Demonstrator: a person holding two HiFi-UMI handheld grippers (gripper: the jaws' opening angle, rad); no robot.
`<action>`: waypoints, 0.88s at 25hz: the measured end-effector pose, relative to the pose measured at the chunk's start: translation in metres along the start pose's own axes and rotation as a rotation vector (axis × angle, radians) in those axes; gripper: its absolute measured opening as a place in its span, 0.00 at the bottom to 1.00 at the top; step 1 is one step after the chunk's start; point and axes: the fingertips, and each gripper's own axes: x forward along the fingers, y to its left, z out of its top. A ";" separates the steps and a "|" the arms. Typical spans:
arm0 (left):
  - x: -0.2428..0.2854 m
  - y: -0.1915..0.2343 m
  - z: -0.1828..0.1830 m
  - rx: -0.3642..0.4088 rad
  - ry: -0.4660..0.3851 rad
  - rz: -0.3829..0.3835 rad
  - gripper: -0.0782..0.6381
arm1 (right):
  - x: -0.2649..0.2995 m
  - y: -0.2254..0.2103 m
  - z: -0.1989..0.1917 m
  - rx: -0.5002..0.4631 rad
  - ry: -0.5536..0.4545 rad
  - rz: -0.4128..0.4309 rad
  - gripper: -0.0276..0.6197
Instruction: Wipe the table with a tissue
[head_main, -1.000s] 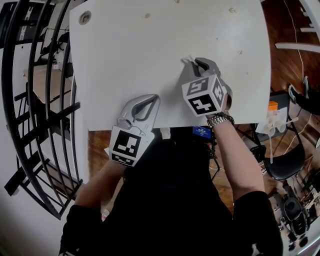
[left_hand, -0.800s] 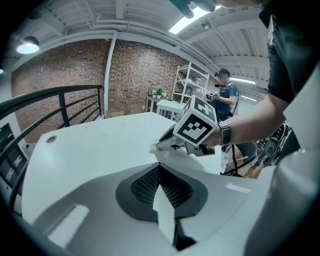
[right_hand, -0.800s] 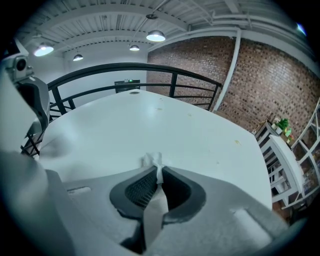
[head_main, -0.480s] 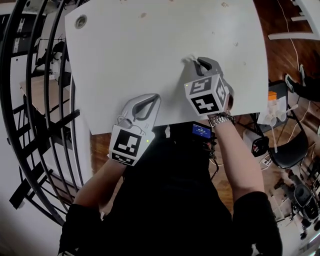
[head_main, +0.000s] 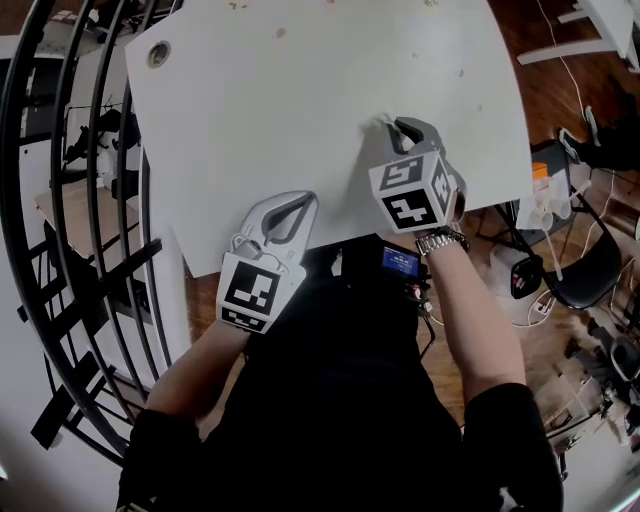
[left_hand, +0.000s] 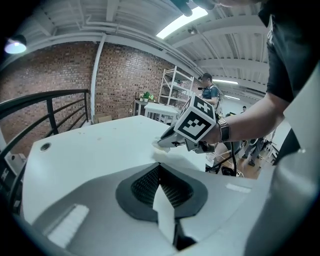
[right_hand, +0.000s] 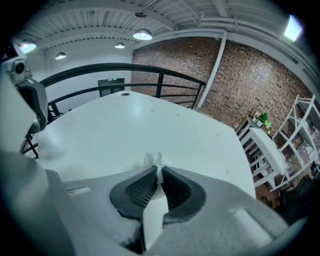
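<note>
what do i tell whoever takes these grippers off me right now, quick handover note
Right gripper: shut on the tissue, which pokes out past the jaw tips and is pressed to the white table at its near right part.
Left gripper: shut, nothing showing past its tips, idle at the table's near edge.
Done: tissue is gripped and down on the surface; how much has been wiped cannot be told.
Left: small specks show toward the far edge, so probably sweep the tissue out that way and across the rest of the top.
</note>
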 end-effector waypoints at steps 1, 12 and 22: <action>-0.003 0.000 -0.001 0.003 -0.002 -0.004 0.13 | -0.003 -0.001 -0.001 0.005 0.001 -0.010 0.07; -0.001 -0.010 0.006 0.050 -0.030 -0.049 0.13 | -0.028 -0.025 -0.021 0.049 0.012 -0.098 0.07; 0.032 -0.024 0.020 0.037 -0.014 -0.005 0.13 | -0.022 -0.070 -0.044 0.050 0.005 -0.080 0.07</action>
